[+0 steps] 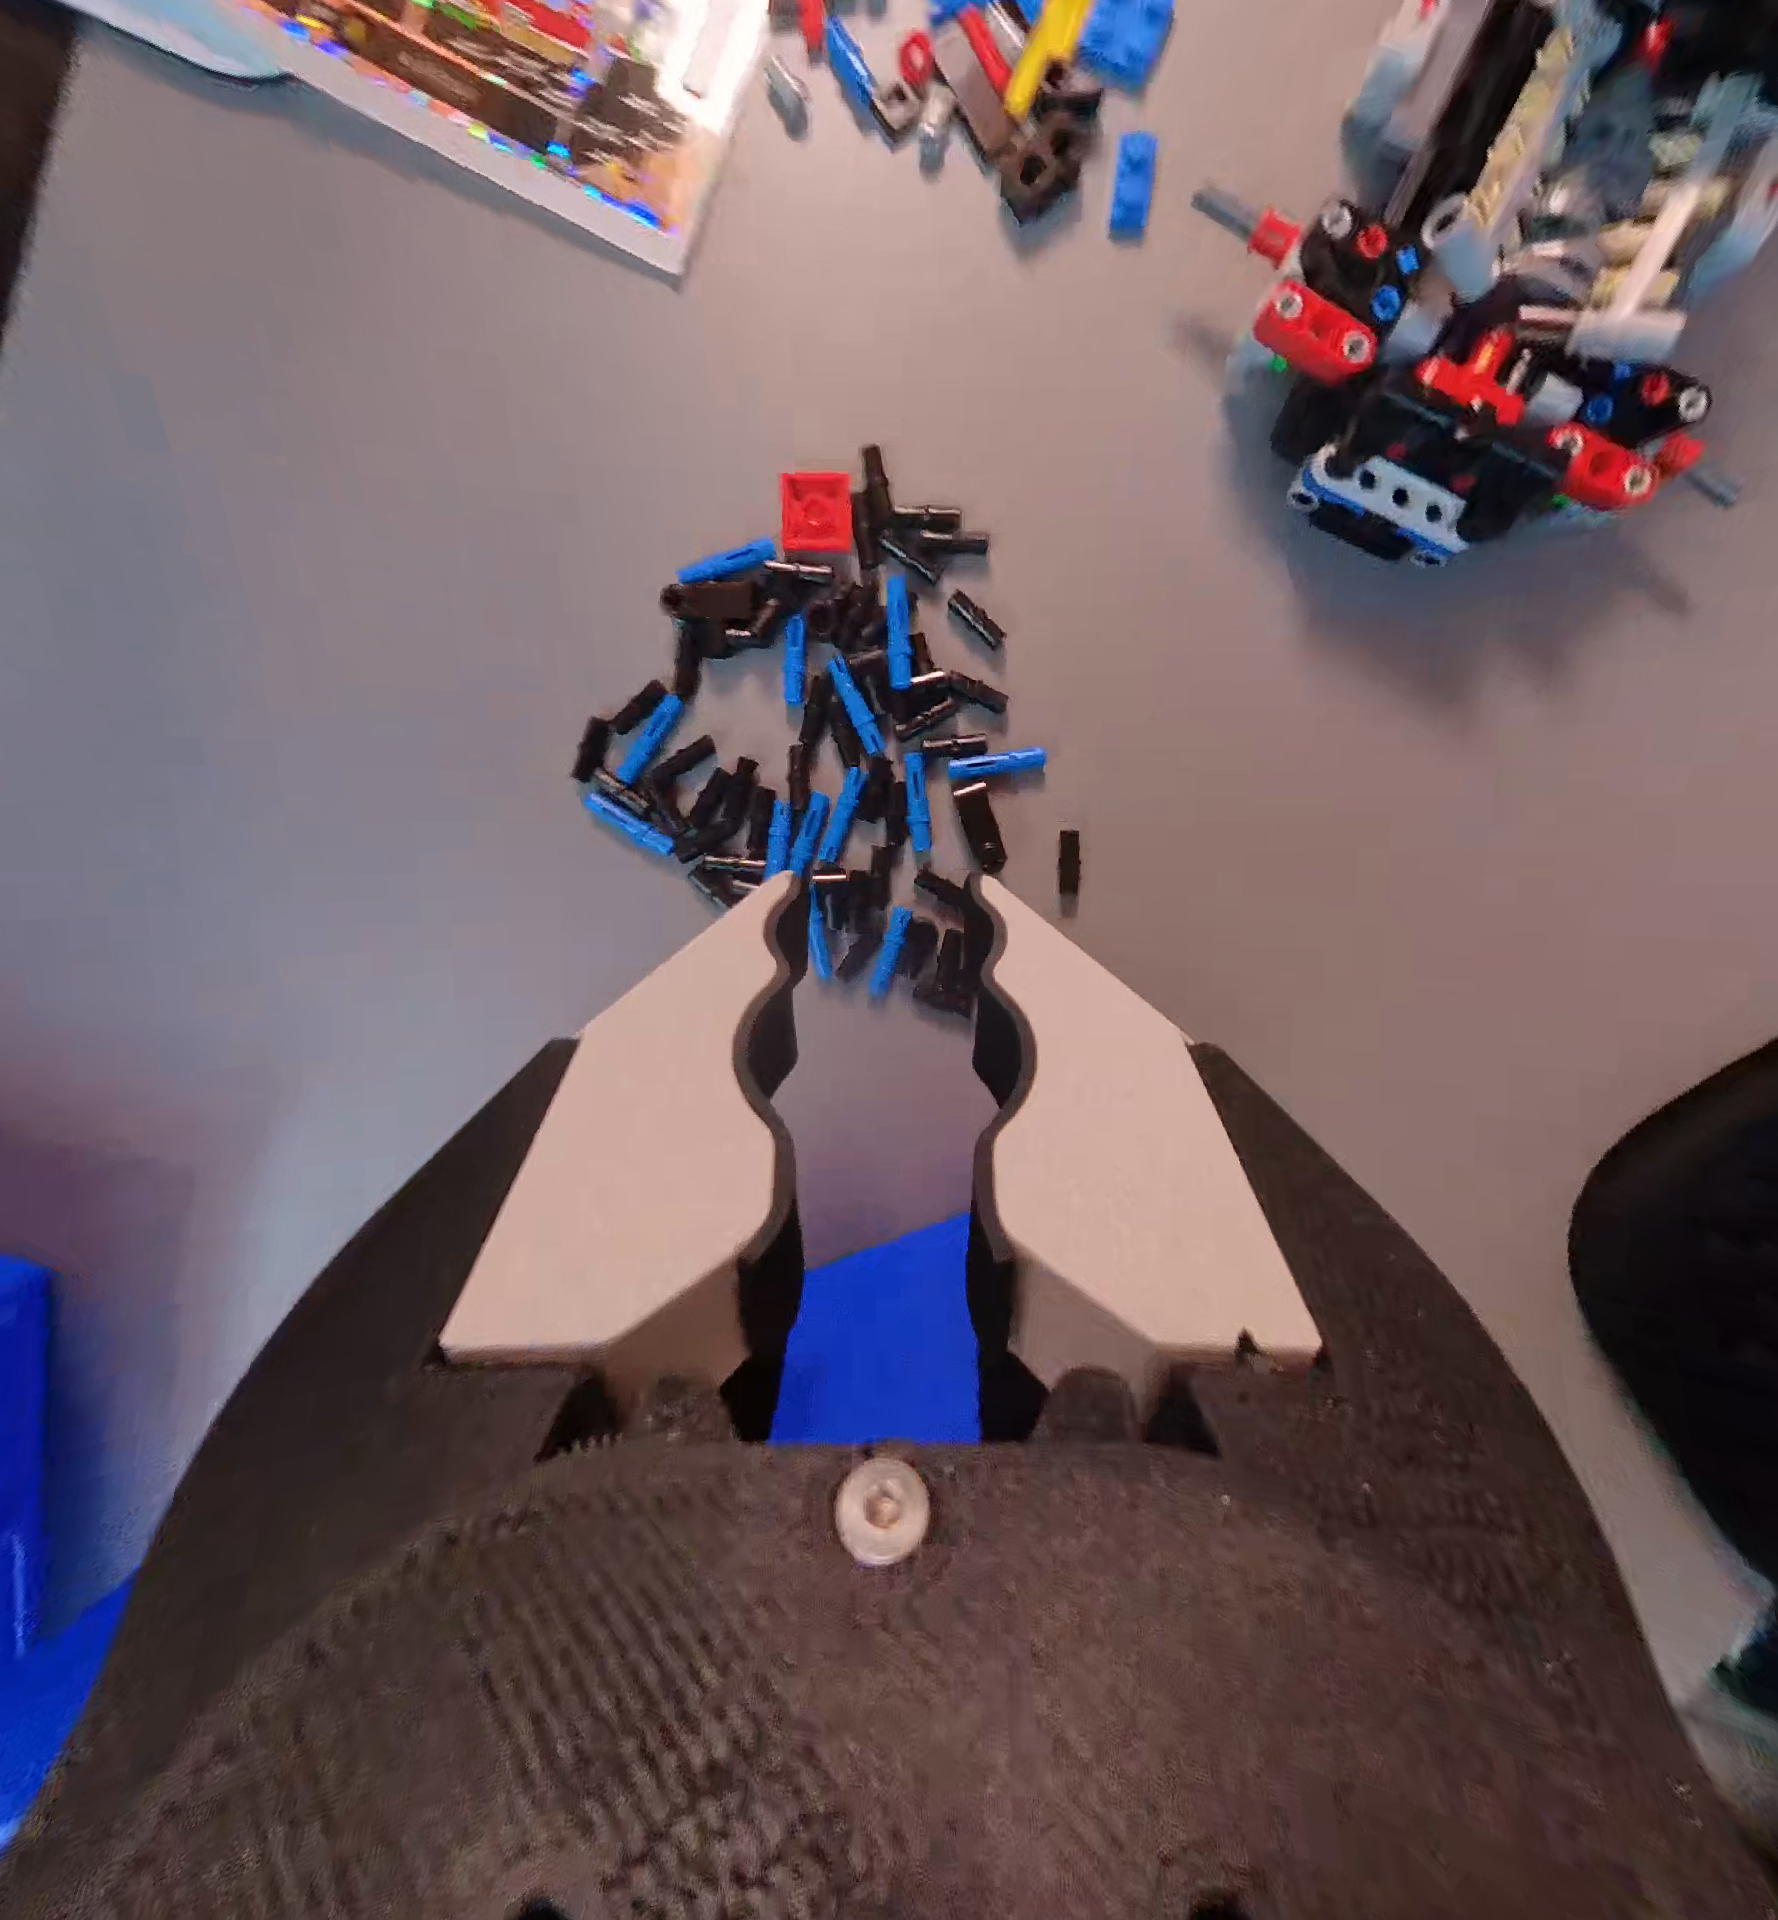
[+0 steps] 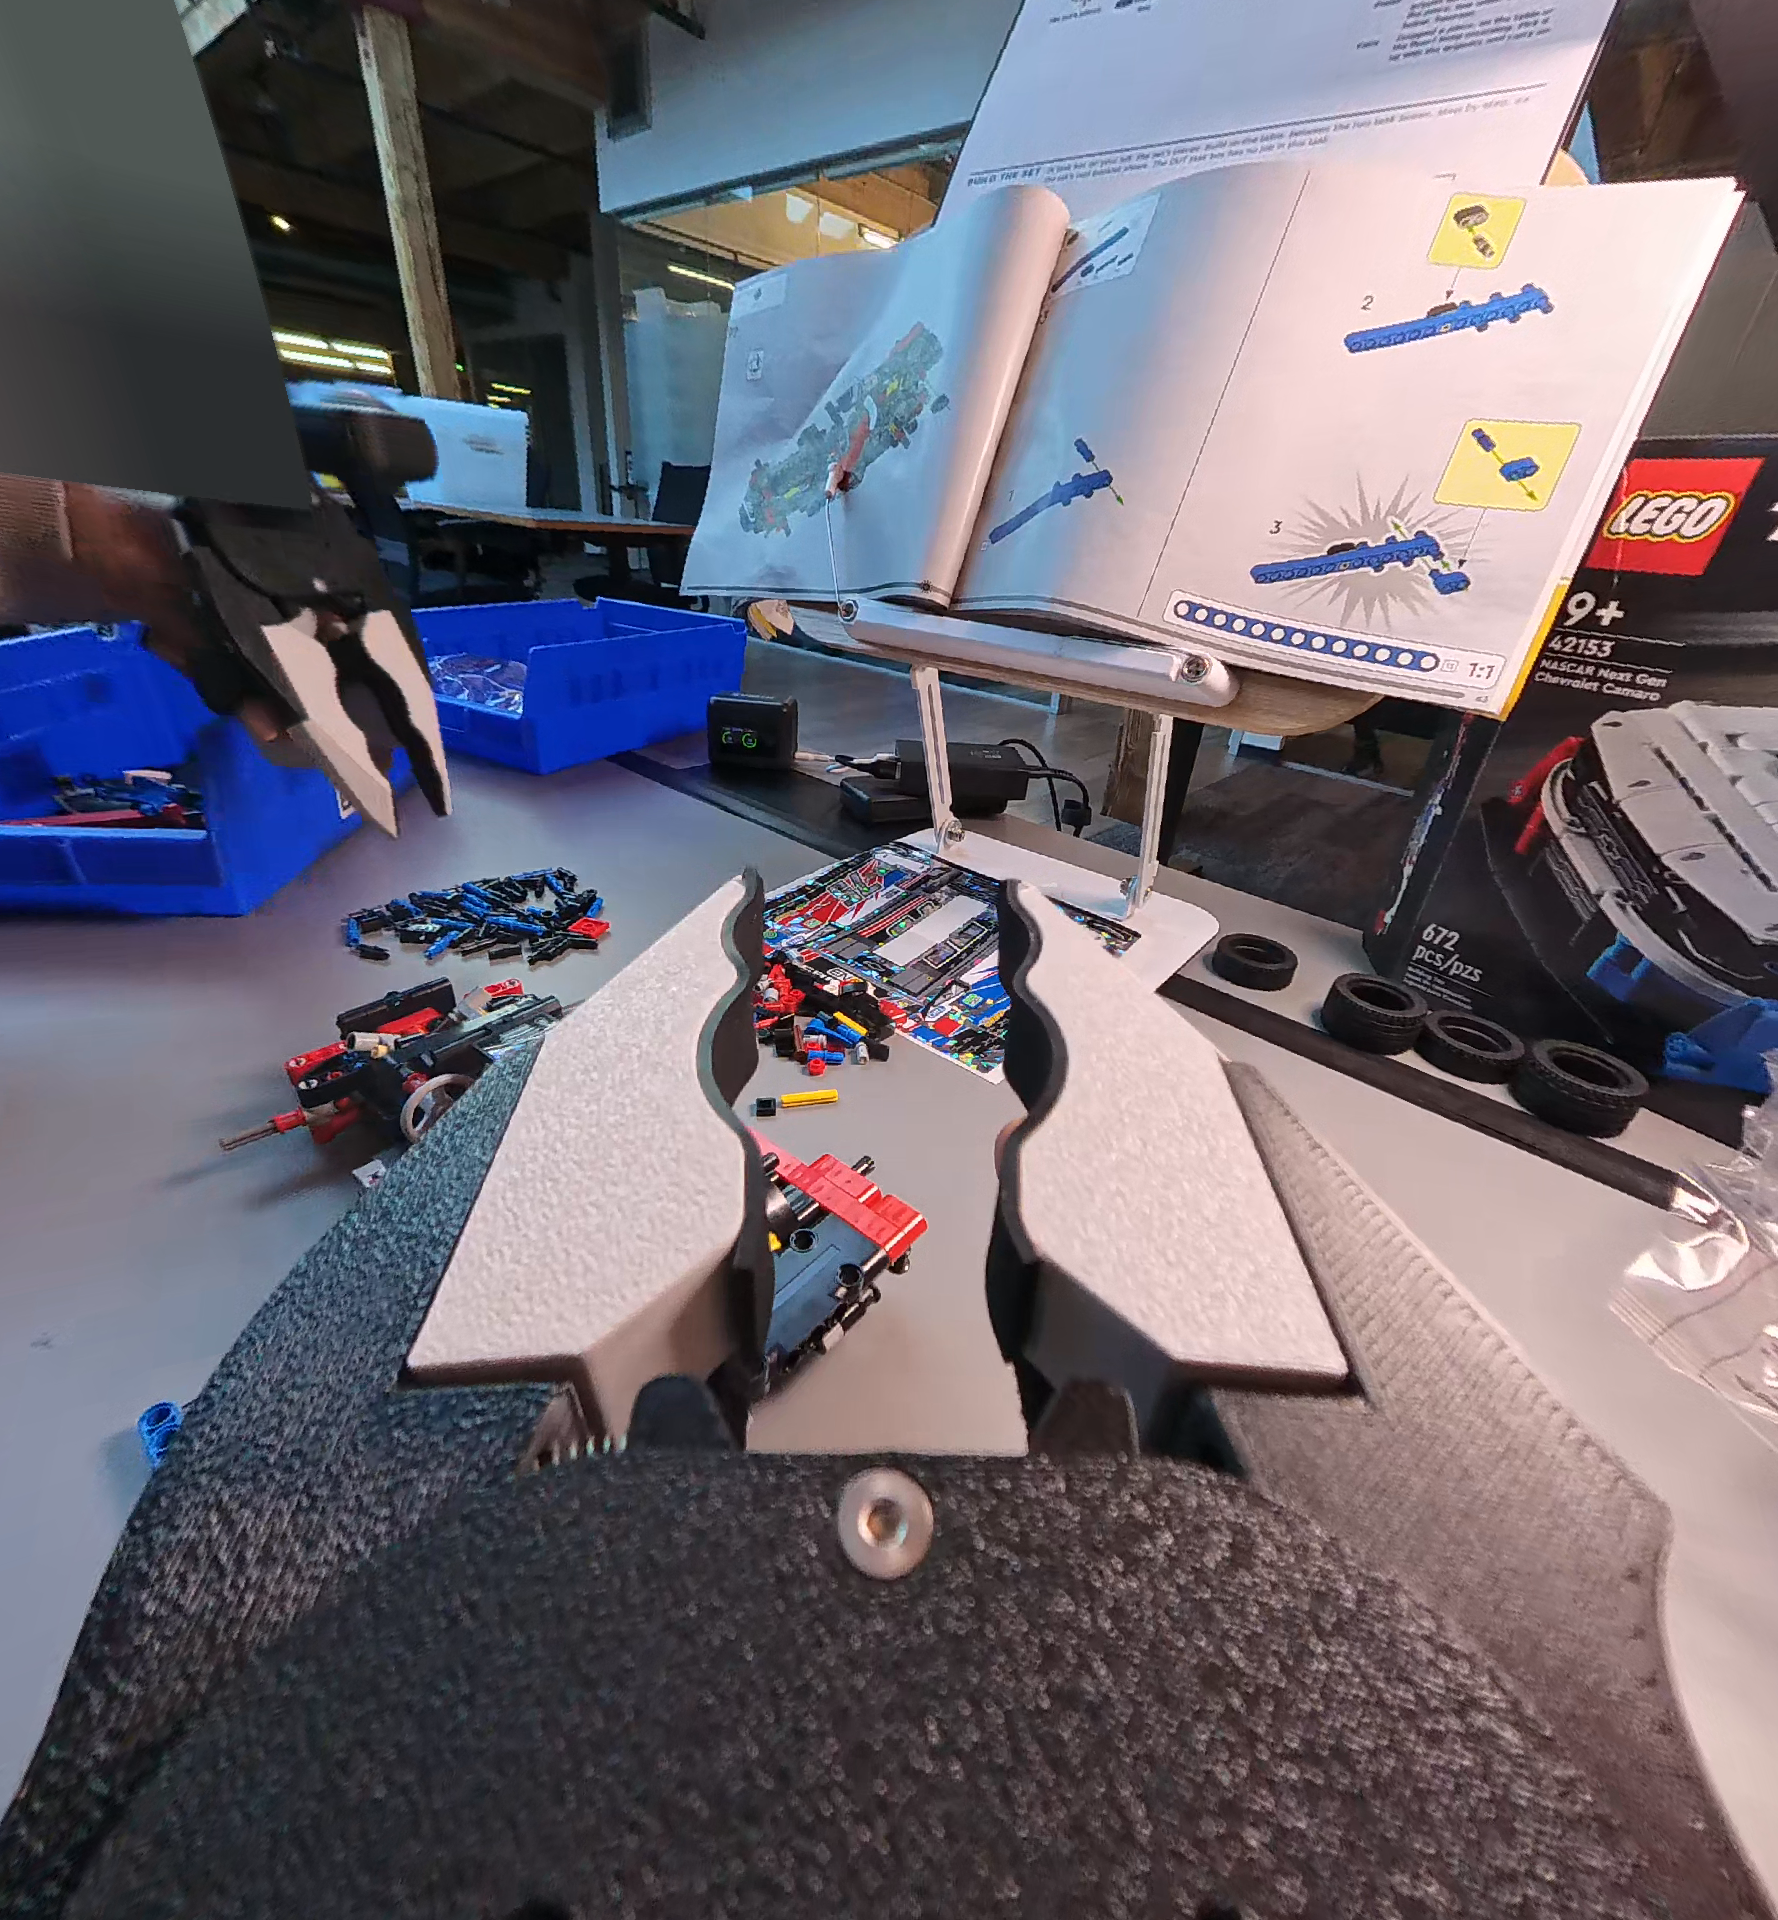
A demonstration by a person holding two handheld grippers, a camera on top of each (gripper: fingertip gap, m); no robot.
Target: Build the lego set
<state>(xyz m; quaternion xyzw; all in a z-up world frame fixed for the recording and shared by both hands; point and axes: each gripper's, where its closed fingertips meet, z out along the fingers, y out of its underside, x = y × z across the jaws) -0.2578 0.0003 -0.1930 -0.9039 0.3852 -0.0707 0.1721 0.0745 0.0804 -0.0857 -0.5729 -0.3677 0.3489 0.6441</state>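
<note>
Black and blue connector pins lie heaped on the grey surface; a red-and-black part-built chassis sits well apart.

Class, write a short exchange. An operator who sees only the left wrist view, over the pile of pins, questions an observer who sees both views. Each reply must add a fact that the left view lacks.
Operator: My left tongs hover open over the pin pile. What about the other pair?
Observer: The right tongs are open and empty. A small red-and-black assembly shows on the table between them.
Operator: Any wheels nearby?
Observer: Four black tyres lie in a row in front of the set's box.
</note>
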